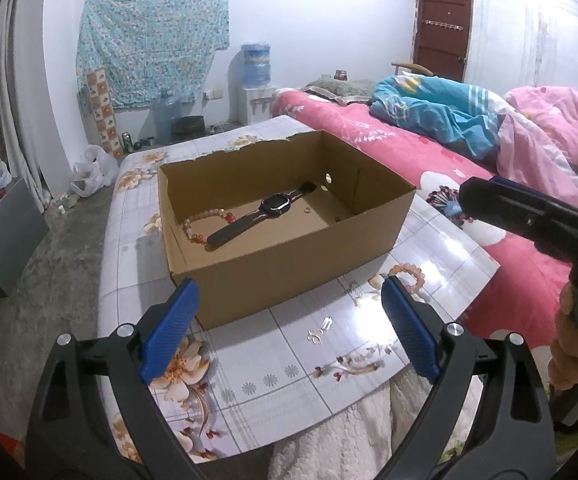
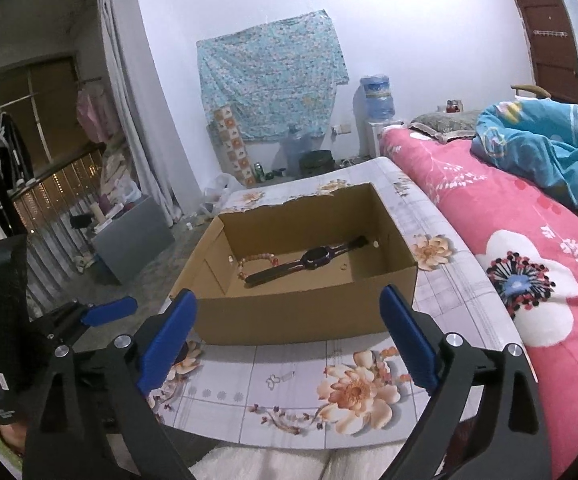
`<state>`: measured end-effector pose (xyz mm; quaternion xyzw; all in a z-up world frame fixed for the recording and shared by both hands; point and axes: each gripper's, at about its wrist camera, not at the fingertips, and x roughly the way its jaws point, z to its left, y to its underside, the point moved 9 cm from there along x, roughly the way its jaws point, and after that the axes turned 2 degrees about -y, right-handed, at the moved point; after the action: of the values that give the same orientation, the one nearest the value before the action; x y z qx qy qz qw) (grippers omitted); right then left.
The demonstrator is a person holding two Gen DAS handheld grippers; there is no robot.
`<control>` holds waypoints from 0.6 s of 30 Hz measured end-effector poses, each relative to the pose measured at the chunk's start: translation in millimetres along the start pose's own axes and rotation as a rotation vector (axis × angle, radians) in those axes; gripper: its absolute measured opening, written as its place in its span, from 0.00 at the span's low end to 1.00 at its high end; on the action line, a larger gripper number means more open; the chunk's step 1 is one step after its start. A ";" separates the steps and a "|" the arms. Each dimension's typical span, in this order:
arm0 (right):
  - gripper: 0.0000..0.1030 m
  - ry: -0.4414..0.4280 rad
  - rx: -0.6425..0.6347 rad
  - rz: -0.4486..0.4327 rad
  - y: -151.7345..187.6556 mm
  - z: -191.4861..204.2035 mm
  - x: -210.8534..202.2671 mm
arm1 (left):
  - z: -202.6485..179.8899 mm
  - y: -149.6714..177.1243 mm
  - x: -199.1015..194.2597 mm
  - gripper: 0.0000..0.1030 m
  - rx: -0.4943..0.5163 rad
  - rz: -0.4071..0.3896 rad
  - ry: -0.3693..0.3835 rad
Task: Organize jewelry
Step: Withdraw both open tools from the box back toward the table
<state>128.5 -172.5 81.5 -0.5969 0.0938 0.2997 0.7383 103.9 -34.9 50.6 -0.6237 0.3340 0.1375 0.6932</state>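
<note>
Pink bed [image 1: 389, 152] beside floral table [image 1: 249, 360] — water dispenser [image 1: 255, 80] beyond.

The box [image 1: 289, 256] is matt brown cardboard with a torn, ragged far rim. Under it, the counter [image 1: 289, 360] wears a glossy flower-printed sheet that throws back glare. The watch [image 1: 275, 205] has a shiny dark face and a matt strap. Both tongs' fingers [image 2: 409, 334] carry ribbed blue plastic pads on matt black frames with bright metal bolts.
</note>
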 end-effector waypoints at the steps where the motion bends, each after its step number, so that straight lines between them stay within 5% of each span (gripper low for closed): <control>1: 0.90 0.011 0.002 0.001 1.5 -0.1 -2.1 | -0.1 2.2 -1.1 0.86 -0.001 0.000 0.001; 18: 0.94 0.419 -0.063 0.113 59.1 -40.8 -8.8 | 1.8 54.5 22.3 0.86 -0.057 0.082 0.050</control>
<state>97.6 -207.3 26.1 -0.6627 0.2692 0.2127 0.6657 87.8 -28.1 -5.7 -0.6323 0.3726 0.1595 0.6602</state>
